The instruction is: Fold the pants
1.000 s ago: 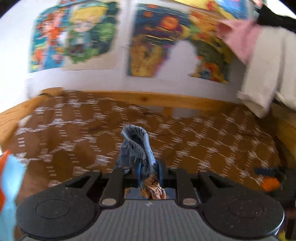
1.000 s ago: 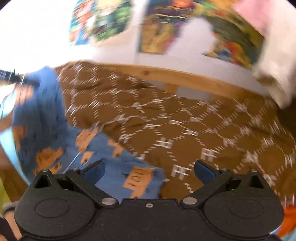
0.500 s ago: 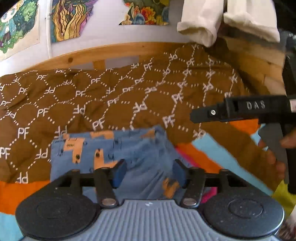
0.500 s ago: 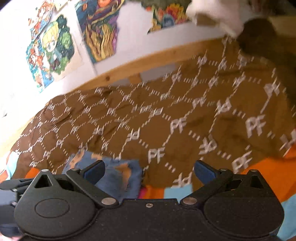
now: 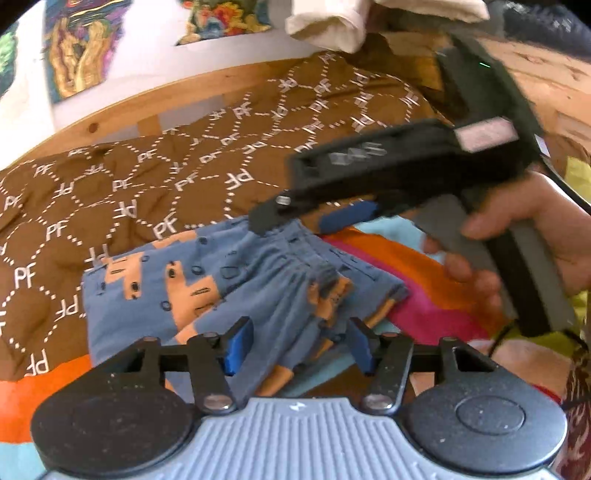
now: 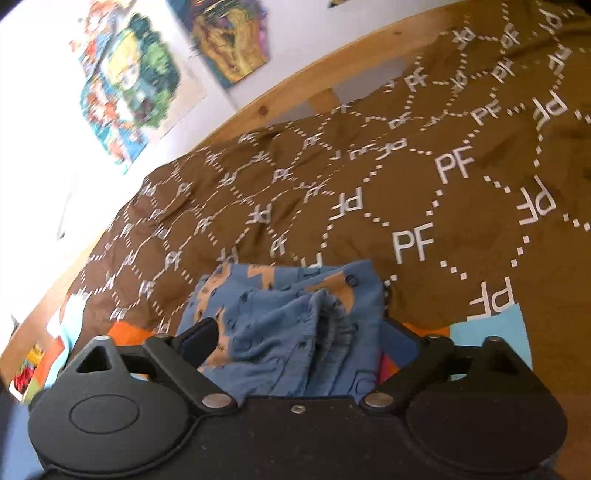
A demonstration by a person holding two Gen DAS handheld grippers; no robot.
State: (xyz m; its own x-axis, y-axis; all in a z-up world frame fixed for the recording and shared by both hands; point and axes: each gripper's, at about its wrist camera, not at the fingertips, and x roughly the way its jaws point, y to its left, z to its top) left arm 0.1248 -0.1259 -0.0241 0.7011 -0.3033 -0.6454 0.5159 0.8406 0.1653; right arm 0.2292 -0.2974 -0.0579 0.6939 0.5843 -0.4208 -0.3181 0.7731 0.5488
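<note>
Left claw (image 5: 300, 345) sits low over the pants (image 5: 236, 295), jaws part open & closing a little, blue pads either side of the gathered waistband but not pressing it, so no grip. Right claw (image 6: 299, 338) is wider, jaws closing, bunched waist fabric between the fingers; left pad looks to touch cloth, right pad (image 6: 400, 345) just beside it, can't tell if it presses, no firm hold seen. In the left wrist view the right claw (image 5: 295, 221) comes in from the right, tilted down w/ its tip at the far edge of the pants, a hand (image 5: 517, 236) wrapped round its grey handle. Pants = blue w/ orange animal print, lying folded/bunched on the bed, waistband end toward both cams, far part flat on the brown blanket (image 5: 147, 177) w/ white "PF" hexagon pattern, near part on a multicolour sheet (image 5: 417, 291) (orange, pink, light blue). Beyond blanket: wooden bed rail (image 6: 295, 99), white wall w/ colourful posters (image 6: 129, 81). Pale cloth (image 5: 332, 22) hangs at top of the left wrist view. Some motion blur in both views.
</note>
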